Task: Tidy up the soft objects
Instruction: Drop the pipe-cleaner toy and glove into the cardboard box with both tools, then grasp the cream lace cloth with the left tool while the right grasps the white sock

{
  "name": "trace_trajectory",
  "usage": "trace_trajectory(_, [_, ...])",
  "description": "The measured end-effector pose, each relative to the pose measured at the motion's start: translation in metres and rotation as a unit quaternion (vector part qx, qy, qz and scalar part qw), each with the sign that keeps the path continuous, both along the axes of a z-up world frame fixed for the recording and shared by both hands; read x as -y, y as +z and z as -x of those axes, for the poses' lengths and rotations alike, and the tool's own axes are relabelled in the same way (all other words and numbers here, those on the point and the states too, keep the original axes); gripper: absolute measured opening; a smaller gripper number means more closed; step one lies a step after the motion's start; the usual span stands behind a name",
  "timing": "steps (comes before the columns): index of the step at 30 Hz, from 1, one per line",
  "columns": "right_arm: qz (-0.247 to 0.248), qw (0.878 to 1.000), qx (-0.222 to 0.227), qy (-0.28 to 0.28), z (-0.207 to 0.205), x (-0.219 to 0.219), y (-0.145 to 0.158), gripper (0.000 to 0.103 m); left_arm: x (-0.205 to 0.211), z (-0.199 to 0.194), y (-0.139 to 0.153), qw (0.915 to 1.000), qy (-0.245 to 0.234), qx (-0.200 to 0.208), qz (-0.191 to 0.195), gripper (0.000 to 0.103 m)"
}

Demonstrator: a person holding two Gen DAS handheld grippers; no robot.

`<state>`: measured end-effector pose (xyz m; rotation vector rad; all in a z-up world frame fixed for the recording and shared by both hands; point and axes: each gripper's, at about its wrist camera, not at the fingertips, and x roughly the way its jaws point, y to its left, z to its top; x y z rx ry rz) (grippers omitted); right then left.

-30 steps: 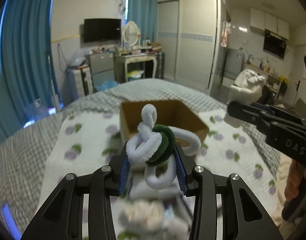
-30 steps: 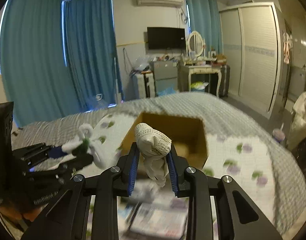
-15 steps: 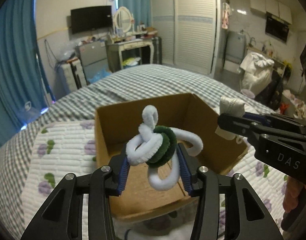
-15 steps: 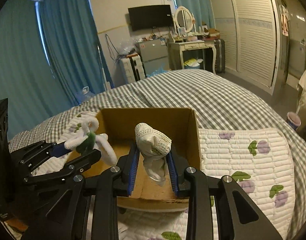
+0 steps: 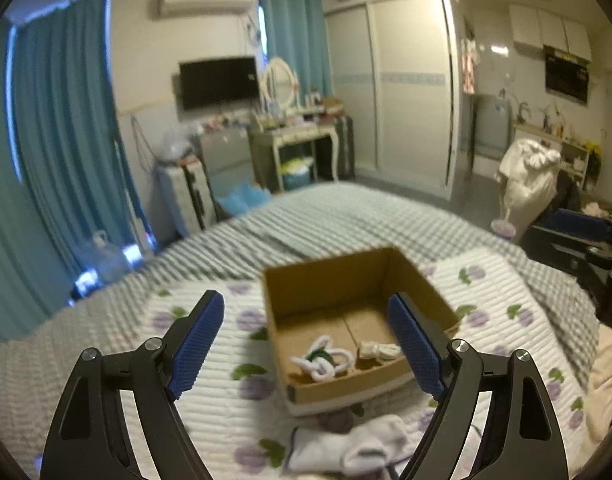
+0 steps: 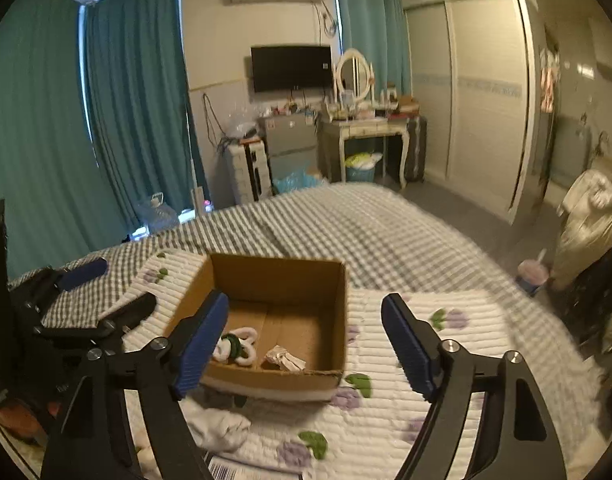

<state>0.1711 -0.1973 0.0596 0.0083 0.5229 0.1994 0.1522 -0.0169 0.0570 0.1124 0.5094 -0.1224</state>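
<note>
Inside cardboard box (image 5: 330,284): pipe-cleaner toy (image 5: 321,358), sock (image 5: 380,351), walls apart.

A bed (image 5: 314,216) carried a floral quilted mat (image 5: 209,396); on the mat sat a cardboard box (image 5: 338,284), white socks (image 5: 346,450) at its six o'clock.

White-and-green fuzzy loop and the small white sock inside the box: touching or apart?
Apart: the left wrist view shows bare cardboard between the fuzzy loop and the sock.

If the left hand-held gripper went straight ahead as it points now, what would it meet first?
Probably the cardboard box, which sits between the open left hand-held gripper's fingers; depth is unclear.
</note>
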Motion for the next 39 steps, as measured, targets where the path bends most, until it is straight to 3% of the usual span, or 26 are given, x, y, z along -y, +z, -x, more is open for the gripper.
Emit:
trace_trajectory(2, [0.012,1.000,0.014,0.000,0.031,-0.002,0.022,0.091,-0.008,0.017,0.016,0.9999,0.007,0.008,0.010,0.091])
trace_trajectory(4, [0.021,0.999,0.026,0.004,0.059,-0.005,0.036,0.099,-0.018,0.042,0.031,0.9994,0.016,0.022,0.022,0.102])
trace_trajectory(9, [0.040,0.998,0.030,0.029,0.122,-0.023,0.035,0.103,-0.033,0.092,0.035,0.9990,0.026,0.034,0.012,0.102])
trace_trajectory(15, [0.030,0.997,-0.008,0.075,0.155,-0.064,-0.032,0.103,-0.047,0.123,-0.015,0.9993,0.022,0.006,-0.030,0.102])
trace_trajectory(20, [0.020,0.991,-0.057,0.117,0.147,-0.102,-0.111,0.103,-0.073,0.133,-0.073,0.9984,0.040,-0.033,-0.024,0.102])
trace_trajectory(26, [0.022,0.983,-0.122,0.136,0.116,-0.138,-0.177,0.079,-0.091,0.130,-0.126,0.9963,0.054,-0.067,-0.007,0.102])
trace_trajectory(32, [0.039,0.978,-0.159,0.126,0.084,-0.156,-0.211,0.060,-0.104,0.119,-0.157,0.9940,0.044,-0.099,0.013,0.101])
trace_trajectory(34, [0.059,0.976,-0.169,0.121,0.077,-0.162,-0.223,0.045,-0.104,0.115,-0.163,0.9937,0.038,-0.105,0.010,0.101])
trace_trajectory(36, [0.071,0.977,-0.170,0.111,0.074,-0.162,-0.227,0.025,-0.101,0.112,-0.168,0.9935,0.030,-0.110,0.007,0.101])
trace_trajectory(39, [0.033,0.980,-0.158,0.113,0.079,-0.147,-0.212,0.024,-0.094,0.107,-0.173,0.9929,0.016,-0.117,0.008,0.101])
